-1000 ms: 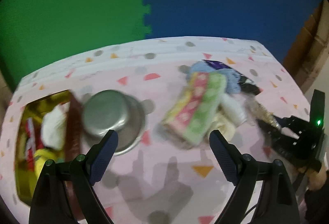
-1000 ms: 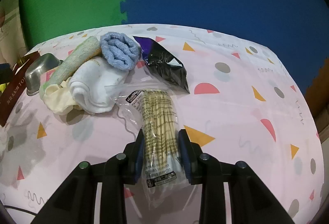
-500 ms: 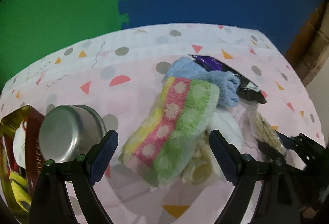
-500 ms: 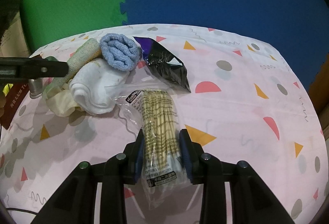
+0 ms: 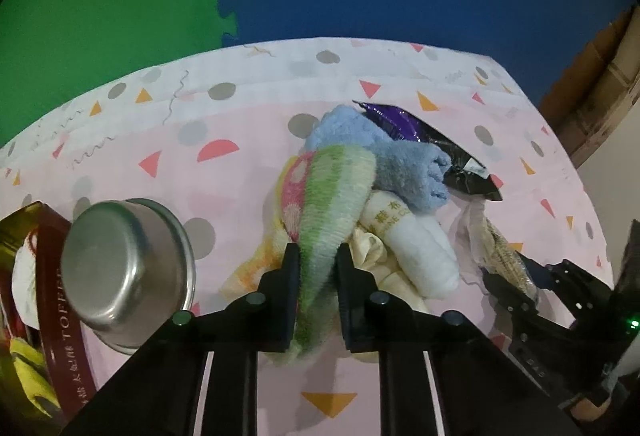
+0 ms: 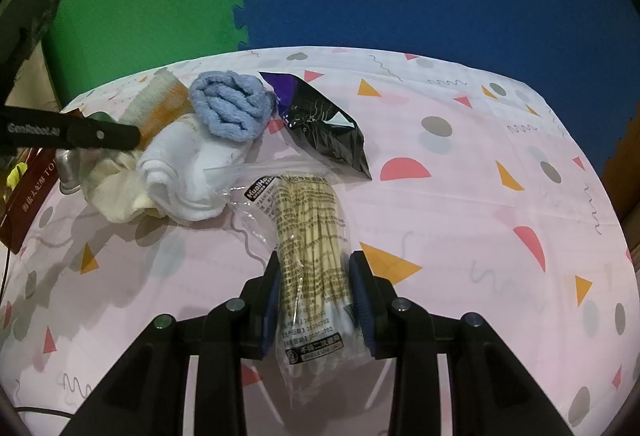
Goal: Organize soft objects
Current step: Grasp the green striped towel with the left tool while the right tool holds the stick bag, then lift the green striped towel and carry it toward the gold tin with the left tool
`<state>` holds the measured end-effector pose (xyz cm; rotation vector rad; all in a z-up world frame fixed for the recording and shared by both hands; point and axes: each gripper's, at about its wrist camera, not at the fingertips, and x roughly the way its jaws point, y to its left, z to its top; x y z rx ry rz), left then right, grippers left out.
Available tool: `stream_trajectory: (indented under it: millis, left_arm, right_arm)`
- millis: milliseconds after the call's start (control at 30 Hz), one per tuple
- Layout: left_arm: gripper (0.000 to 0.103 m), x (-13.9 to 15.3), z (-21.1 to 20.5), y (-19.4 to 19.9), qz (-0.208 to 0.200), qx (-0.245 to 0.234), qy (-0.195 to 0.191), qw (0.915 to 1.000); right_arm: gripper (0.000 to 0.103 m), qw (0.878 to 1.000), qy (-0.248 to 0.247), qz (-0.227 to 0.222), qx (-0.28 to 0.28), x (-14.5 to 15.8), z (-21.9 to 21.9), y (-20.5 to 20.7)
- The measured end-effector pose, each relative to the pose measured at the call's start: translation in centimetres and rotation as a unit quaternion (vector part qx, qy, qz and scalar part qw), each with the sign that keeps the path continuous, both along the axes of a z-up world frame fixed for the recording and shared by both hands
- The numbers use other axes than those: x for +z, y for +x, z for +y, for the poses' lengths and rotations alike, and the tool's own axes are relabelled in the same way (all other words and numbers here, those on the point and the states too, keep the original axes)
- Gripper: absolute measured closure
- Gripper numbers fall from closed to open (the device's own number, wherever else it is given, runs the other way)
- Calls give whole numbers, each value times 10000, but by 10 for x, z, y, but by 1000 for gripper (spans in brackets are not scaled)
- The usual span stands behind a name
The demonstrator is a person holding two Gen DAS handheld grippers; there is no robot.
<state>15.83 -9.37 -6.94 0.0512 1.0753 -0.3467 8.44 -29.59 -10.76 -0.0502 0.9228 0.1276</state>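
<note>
My left gripper [image 5: 318, 260] is shut on the striped green, pink and yellow towel [image 5: 332, 192], which lies on a pile of soft cloths. The pile holds a blue towel [image 5: 384, 152], a white rolled towel [image 5: 420, 252] and a cream cloth [image 5: 372, 248]. My right gripper [image 6: 314, 276] is shut on a clear bag of wooden sticks [image 6: 310, 232] resting on the table. In the right wrist view the blue towel [image 6: 230, 108], white towel [image 6: 180, 168] and cream cloth [image 6: 116, 192] lie at the left, with my left gripper's finger [image 6: 80, 134] over them.
An upturned steel bowl [image 5: 128, 264] leans by a dark red box [image 5: 60, 324] with items inside at the left. A black and purple foil packet [image 5: 432, 148] lies behind the pile. The pink patterned tablecloth [image 6: 460, 196] extends to the right; green and blue foam wall behind.
My left gripper moved forward and right onto the pile and shut on the striped towel. My right gripper stayed shut on the stick bag, unmoved.
</note>
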Motion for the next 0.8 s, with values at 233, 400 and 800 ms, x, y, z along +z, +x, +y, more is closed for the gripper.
stream_trajectory:
  millis: [233, 400, 800]
  left_arm:
    - [89, 9, 13, -7, 275, 90, -276, 9992]
    - [89, 15, 20, -23, 390, 147, -328, 9986]
    - [67, -9, 30, -27, 351, 367, 80, 9987]
  right_arm:
    - [69, 10000, 44, 2, -1, 0, -1, 0]
    - [69, 9999, 136, 6, -4, -1, -3, 0]
    - [69, 9998, 188, 8, -6, -1, -3, 0]
